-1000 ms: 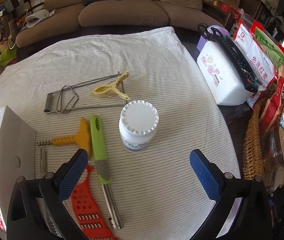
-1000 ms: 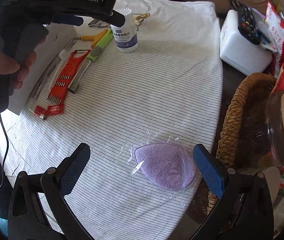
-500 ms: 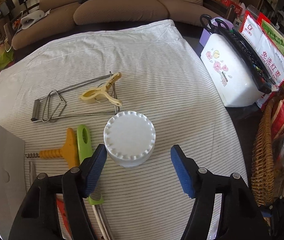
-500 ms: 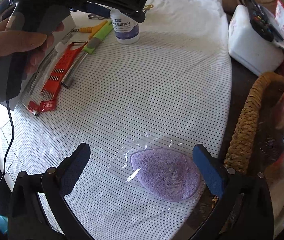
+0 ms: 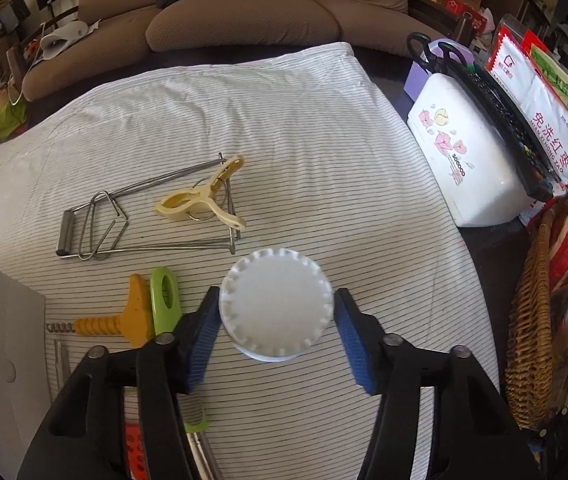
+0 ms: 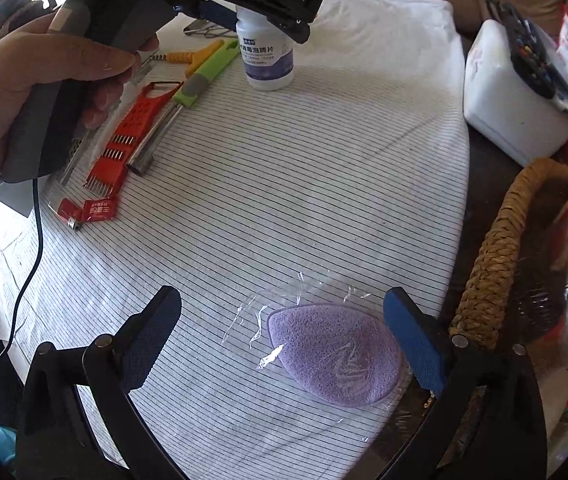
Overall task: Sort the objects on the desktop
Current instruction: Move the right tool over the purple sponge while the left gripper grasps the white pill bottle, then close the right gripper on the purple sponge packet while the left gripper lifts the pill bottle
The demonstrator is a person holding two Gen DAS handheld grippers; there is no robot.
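Striped cloth covers the tabletop (image 5: 323,128). At lower centre of the left view, the left tool (image 5: 278,328) has just been closing around the white bottle (image 5: 276,312), pads at its cap (contact unclear). The right tool (image 6: 282,320) gapes empty above the purple sponge (image 6: 335,360), lower right.

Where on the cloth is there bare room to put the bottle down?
Free: the broad striped middle between the bottle, the white box and the purple sponge; also the far cloth beyond the wire rack, toward the sofa. Crowded: the left edge, with peeler, red slicer and corkscrew.
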